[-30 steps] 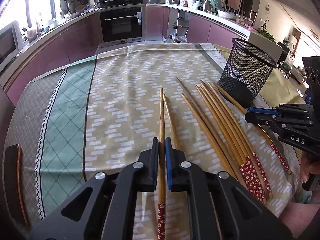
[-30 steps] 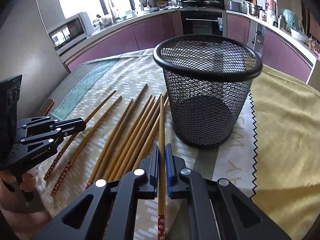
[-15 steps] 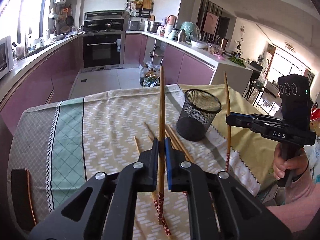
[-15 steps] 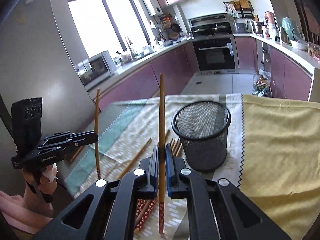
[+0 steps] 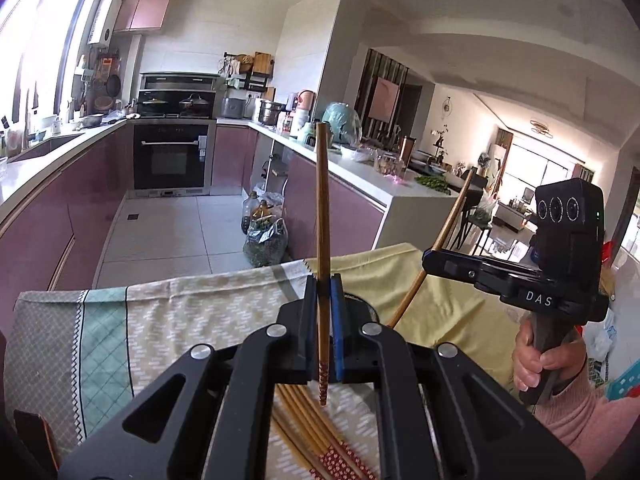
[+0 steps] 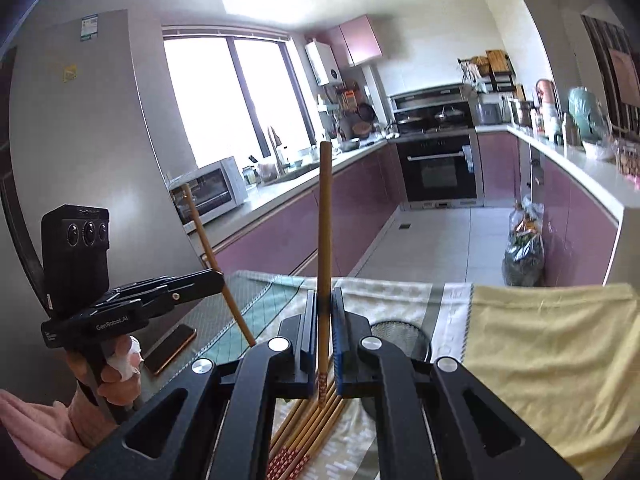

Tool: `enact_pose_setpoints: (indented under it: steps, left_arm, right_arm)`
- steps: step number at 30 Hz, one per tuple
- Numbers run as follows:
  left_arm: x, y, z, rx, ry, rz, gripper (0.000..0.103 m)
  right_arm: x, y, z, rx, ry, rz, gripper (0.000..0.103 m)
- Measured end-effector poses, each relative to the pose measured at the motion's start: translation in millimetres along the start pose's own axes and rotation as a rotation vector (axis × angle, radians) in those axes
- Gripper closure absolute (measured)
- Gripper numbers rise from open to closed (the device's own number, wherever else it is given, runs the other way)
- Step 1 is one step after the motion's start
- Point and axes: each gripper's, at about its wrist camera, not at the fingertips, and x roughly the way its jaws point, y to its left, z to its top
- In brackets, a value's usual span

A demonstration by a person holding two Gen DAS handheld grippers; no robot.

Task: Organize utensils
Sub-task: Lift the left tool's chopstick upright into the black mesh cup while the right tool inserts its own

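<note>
Chopstick [image 5: 322,240] stands nearly upright between the closed jaws of the left tongs [image 5: 323,312], pinched low on its shaft so that the red patterned end hangs just below the pads and the bare tip rises well above them. In the right wrist view the same chopstick leans across the left tongs, and a hand [image 6: 116,364] grips their handle. The right tongs [image 6: 325,320] are likewise closed on a second chopstick [image 6: 325,240], held the same way: patterned end down, plain tip up. From the left wrist view that second chopstick slants up and to the right through the right tongs, whose handle is held by a hand [image 5: 548,364] in a pink sleeve.

Below both pairs of tongs, the remaining chopsticks [image 5: 316,432] lie in a loose bundle on the patterned cloth [image 5: 192,312] covering the counter, red ends toward the camera. The rim of a black mesh holder [image 6: 400,332] shows just behind the right tongs, mostly hidden by them. A phone [image 6: 170,348] lies flat near the counter's left edge.

Writing: "DAS" in white on the side of the right tongs, and "GenRobot.AI" on the side of the left tongs.
</note>
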Motion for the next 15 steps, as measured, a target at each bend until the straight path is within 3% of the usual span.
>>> enact_pose_setpoints:
  steps: [8,15]
  left_arm:
    - [24.7,-26.3,44.7,0.038,-0.071,-0.015,0.096]
    - [73.5,-33.7,38.5,0.035,0.029,0.007,0.096]
  right_arm:
    - [-7.4,-10.2,28.7,-0.032,-0.071,-0.054,0.097]
    - [22.4,-31.6,22.2,-0.007,0.029,-0.078,0.097]
